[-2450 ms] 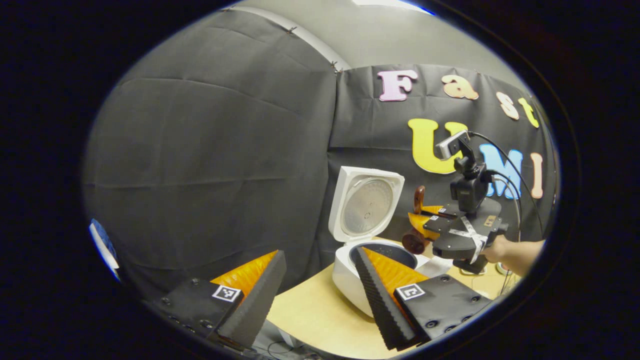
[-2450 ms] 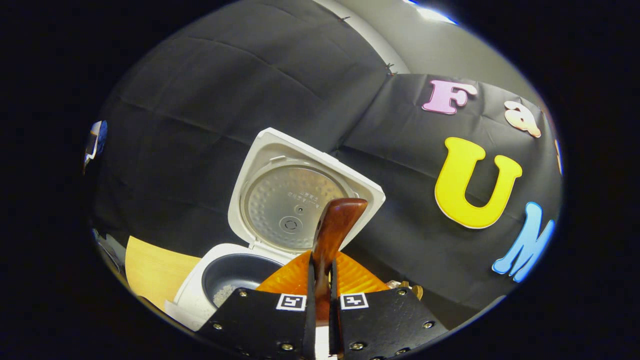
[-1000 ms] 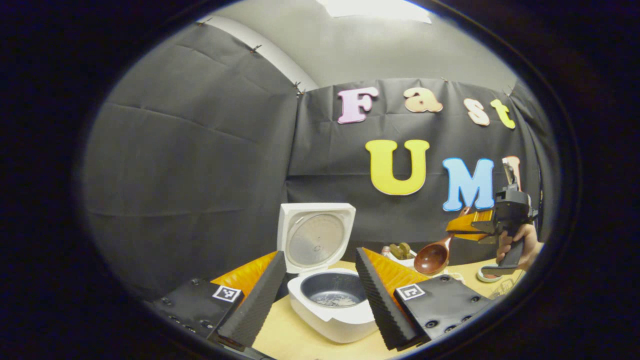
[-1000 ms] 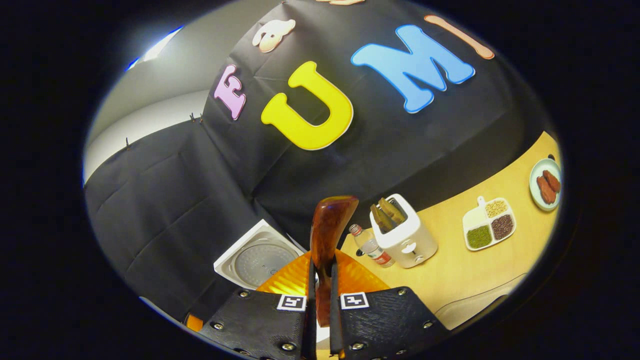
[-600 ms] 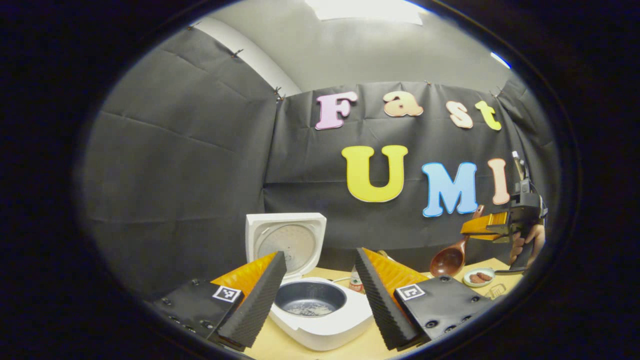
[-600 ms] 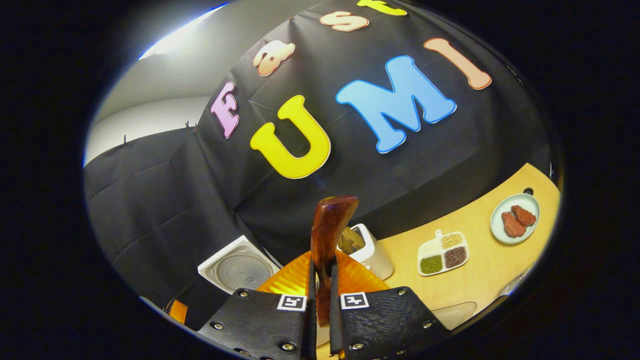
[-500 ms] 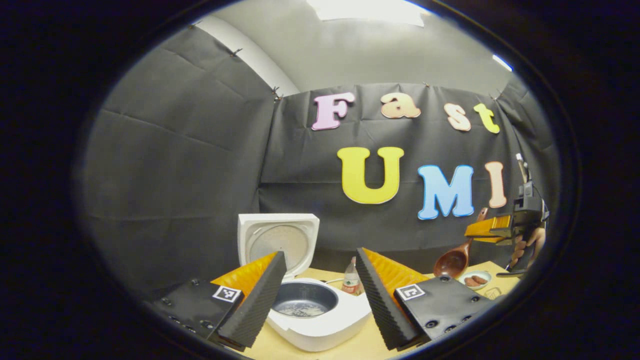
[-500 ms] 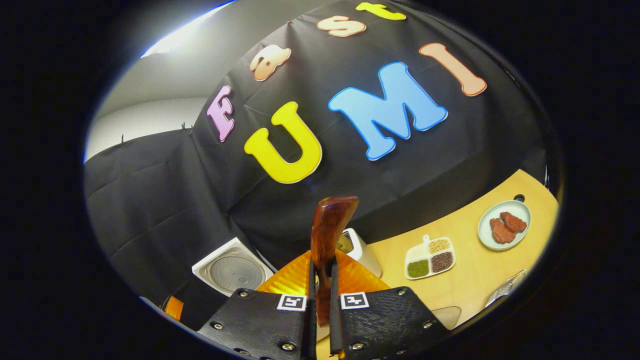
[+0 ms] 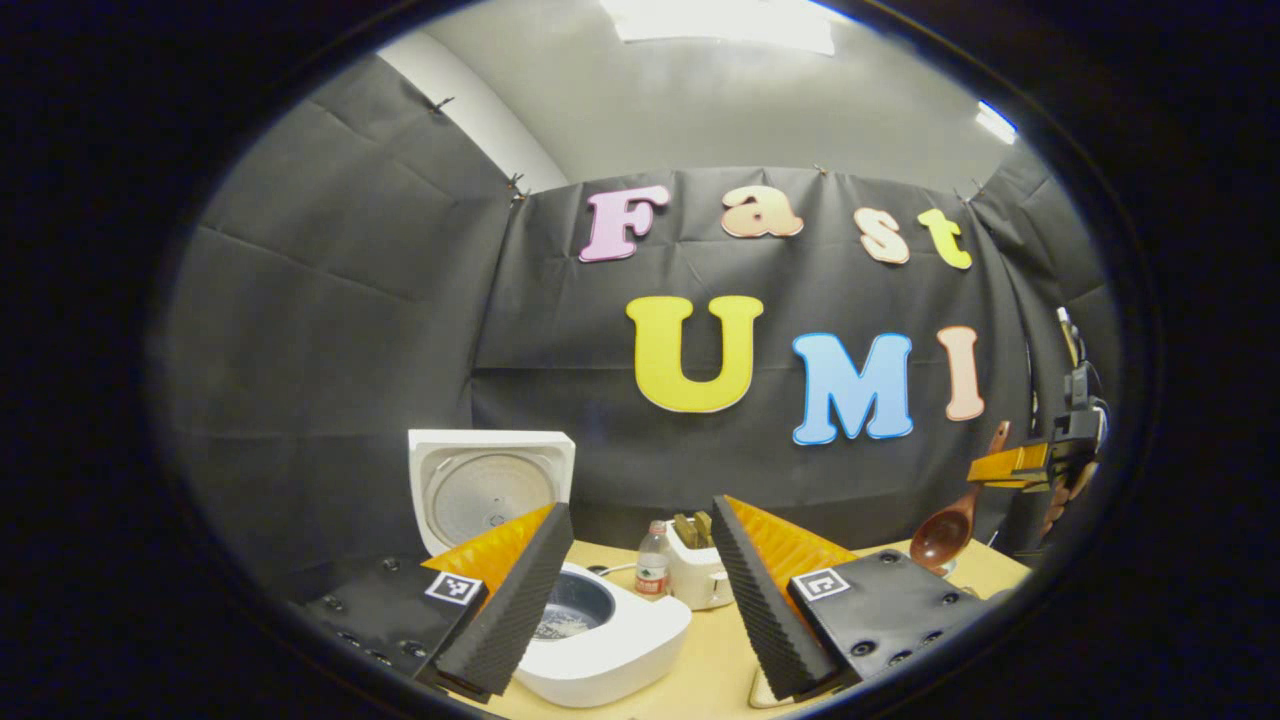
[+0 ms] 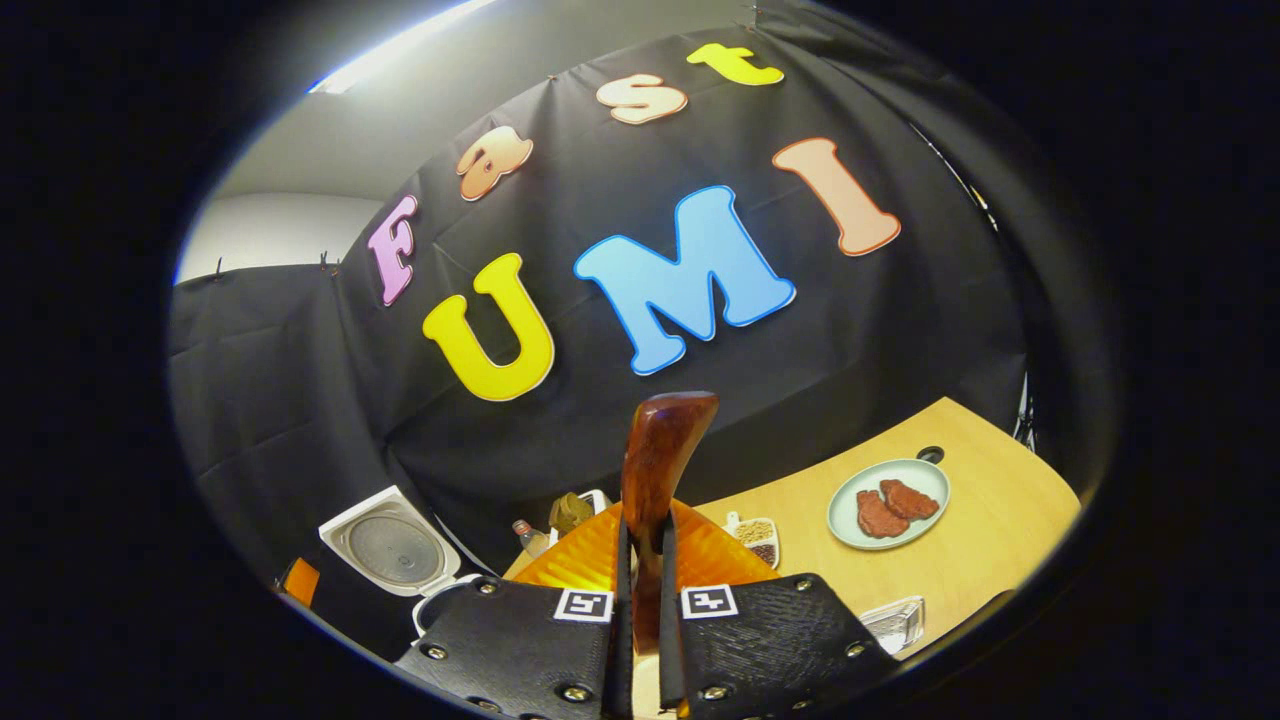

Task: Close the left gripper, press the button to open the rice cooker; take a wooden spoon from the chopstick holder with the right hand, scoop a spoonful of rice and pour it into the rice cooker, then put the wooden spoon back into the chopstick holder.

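Left gripper view: left gripper fingers apart, holding nothing, waiting. Rice cooker near desk's left edge, lid up, rice inside.

Right gripper view: right gripper squeezed on wooden spoon handle, probably carrying it back to holder.

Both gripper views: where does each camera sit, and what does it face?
Left gripper view: rides the open left gripper, facing the open rice cooker; far right, the right gripper holding the wooden spoon.
Right gripper view: rides the right gripper, clamped on the spoon handle, tilted.
Shared: rice cooker, spoon, table.
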